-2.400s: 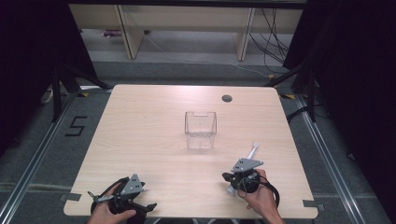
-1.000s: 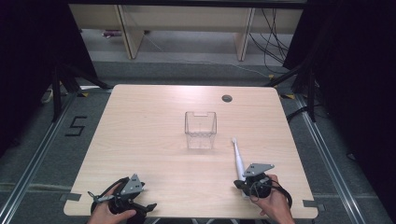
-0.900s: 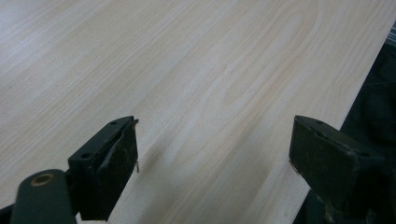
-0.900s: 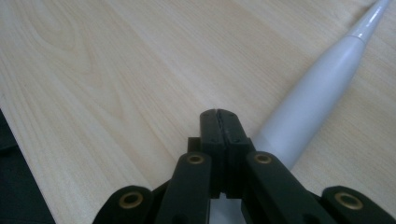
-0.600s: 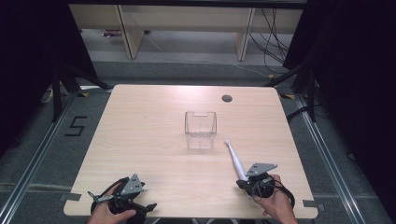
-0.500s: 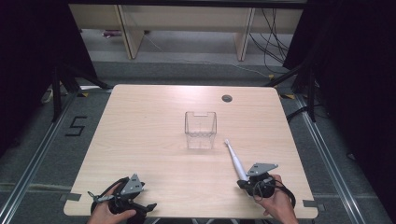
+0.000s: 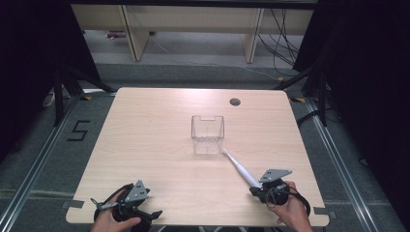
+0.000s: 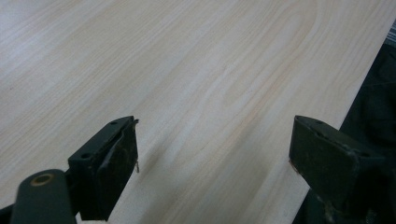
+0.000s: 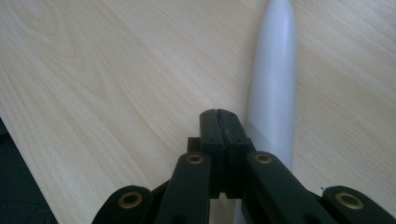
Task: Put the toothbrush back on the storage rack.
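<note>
**Jaws shut, white stick beside them**

My right gripper sits closed, jaws together; the white stick lies alongside, its tip touching the clear box. Left gripper, well left of that box, gapes wide, empty.

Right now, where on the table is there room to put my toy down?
The table is bare left of the clear box, and behind it except the round hole. It's crowded front right: the white stick runs from the box to the right tool.
</note>
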Motion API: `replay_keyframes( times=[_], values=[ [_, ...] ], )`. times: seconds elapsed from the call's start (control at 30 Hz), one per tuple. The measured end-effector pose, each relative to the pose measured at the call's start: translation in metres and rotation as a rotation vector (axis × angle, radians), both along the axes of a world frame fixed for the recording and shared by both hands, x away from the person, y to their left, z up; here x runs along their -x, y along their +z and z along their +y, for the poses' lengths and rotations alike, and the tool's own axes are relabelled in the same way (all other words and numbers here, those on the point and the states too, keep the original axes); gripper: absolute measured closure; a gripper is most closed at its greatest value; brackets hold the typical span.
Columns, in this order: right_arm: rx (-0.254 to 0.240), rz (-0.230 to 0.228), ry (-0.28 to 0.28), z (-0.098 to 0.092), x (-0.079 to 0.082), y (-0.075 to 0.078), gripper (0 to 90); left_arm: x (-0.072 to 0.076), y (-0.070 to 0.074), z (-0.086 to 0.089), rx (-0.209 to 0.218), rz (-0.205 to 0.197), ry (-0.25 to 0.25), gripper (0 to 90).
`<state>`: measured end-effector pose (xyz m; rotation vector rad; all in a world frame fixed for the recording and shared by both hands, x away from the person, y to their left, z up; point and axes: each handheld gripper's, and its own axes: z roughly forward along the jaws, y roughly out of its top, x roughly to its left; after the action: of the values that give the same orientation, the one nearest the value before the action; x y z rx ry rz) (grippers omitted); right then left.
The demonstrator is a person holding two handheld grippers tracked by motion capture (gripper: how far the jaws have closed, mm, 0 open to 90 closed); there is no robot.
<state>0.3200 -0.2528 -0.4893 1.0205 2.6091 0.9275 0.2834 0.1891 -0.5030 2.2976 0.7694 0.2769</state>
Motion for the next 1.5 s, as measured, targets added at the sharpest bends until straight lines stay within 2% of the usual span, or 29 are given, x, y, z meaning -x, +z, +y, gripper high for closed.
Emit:
replay_keyframes(
  times=[0.03,0.07,0.1,0.2,0.23,0.3,0.33,0.37,0.4,0.47,0.53,0.57,0.63,0.7,0.73,0.77,0.9,0.93,0.97,1.0,1.1,1.23,1.27,1.3,1.33,1.37,1.4,1.5],
  values=[
    [0.014,0.01,-0.015,-0.001,0.001,0.002,90.0,0.0,0.0,0.0,0.001,0.001,0.002,14.9],
    [0.006,0.015,-0.023,-0.002,0.002,0.002,90.0,0.0,0.0,0.0,0.0,0.001,0.001,14.9],
    [-0.005,0.001,-0.027,-0.002,0.001,0.0,90.0,0.0,0.0,0.0,0.003,0.003,0.002,14.9],
    [-0.002,0.012,-0.009,-0.004,0.0,0.003,89.6,0.0,0.0,0.0,-0.003,0.001,-0.002,14.9],
    [-0.013,-0.009,-0.005,-0.003,0.0,0.002,89.3,0.0,0.0,0.0,-0.01,0.003,-0.001,14.9],
    [-0.003,-0.011,-0.006,-0.005,0.0,0.006,88.4,-0.001,0.0,0.001,-0.015,-0.002,-0.01,14.9],
    [-0.016,0.004,-0.014,-0.006,0.001,0.009,87.7,-0.002,0.0,0.001,-0.014,0.0,-0.008,14.9],
    [-0.017,0.001,-0.02,-0.008,0.001,0.013,86.1,-0.001,0.0,0.001,-0.009,0.005,-0.007,14.8],
    [-0.027,-0.026,-0.007,-0.009,-0.001,0.014,84.9,-0.002,0.0,0.001,-0.008,0.007,-0.009,14.8],
    [-0.027,-0.045,-0.017,-0.011,-0.002,0.021,78.1,-0.002,-0.001,0.001,-0.009,0.012,0.006,14.9],
    [0.006,-0.064,-0.044,-0.007,-0.006,0.031,70.2,-0.002,-0.001,0.001,-0.016,0.004,-0.002,14.8],
    [0.006,-0.064,-0.044,-0.007,-0.006,0.031,70.2,-0.002,-0.001,0.001,-0.016,0.004,-0.002,14.9],
    [0.043,-0.037,-0.086,-0.003,-0.007,0.038,64.2,-0.003,-0.001,0.001,-0.015,0.002,-0.002,14.9],
    [0.084,-0.025,-0.081,0.001,-0.014,0.042,59.3,-0.003,-0.001,0.002,-0.016,0.002,-0.003,14.9],
    [0.094,-0.041,-0.094,0.003,-0.016,0.041,57.4,-0.003,-0.001,0.002,-0.015,0.002,-0.002,14.8],
    [0.13,-0.041,-0.084,0.004,-0.019,0.043,55.7,-0.003,-0.001,0.002,-0.016,0.002,-0.004,14.8],
    [0.159,-0.024,-0.085,0.012,-0.032,0.042,53.6,-0.003,-0.001,0.002,-0.02,0.002,-0.005,14.8],
    [0.191,0.009,-0.068,0.016,-0.037,0.041,52.1,-0.003,-0.001,0.002,-0.018,0.003,-0.003,14.8],
    [0.191,0.009,-0.068,0.016,-0.037,0.041,52.1,-0.003,-0.001,0.002,-0.018,0.003,-0.003,14.8],
    [0.202,0.044,-0.08,0.021,-0.042,0.039,50.4,-0.003,-0.001,0.002,-0.016,0.003,-0.002,14.8],
    [0.225,0.053,-0.061,0.023,-0.047,0.037,50.4,-0.003,-0.001,0.002,-0.015,0.002,-0.003,14.9],
    [0.256,0.106,-0.048,0.027,-0.055,0.034,50.5,-0.003,-0.001,0.002,-0.015,0.002,-0.003,14.9],
    [0.26,0.131,-0.061,0.029,-0.057,0.032,50.6,-0.003,-0.001,0.002,-0.015,0.005,-0.004,14.9],
    [0.26,0.131,-0.061,0.029,-0.057,0.032,50.6,-0.003,-0.001,0.002,-0.015,0.005,-0.004,14.8],
    [0.272,0.108,-0.036,0.028,-0.06,0.031,51.0,-0.003,-0.001,0.002,-0.015,0.002,-0.003,14.8],
    [0.272,0.145,-0.063,0.031,-0.06,0.03,51.3,-0.003,-0.001,0.002,-0.015,0.003,-0.003,14.8],
    [0.284,0.123,-0.03,0.031,-0.064,0.029,52.0,-0.003,-0.001,0.002,-0.016,0.002,-0.005,14.8],
    [0.283,0.149,-0.055,0.035,-0.064,0.028,53.0,-0.003,-0.001,0.002,-0.015,0.002,-0.003,14.8]
  ],
)
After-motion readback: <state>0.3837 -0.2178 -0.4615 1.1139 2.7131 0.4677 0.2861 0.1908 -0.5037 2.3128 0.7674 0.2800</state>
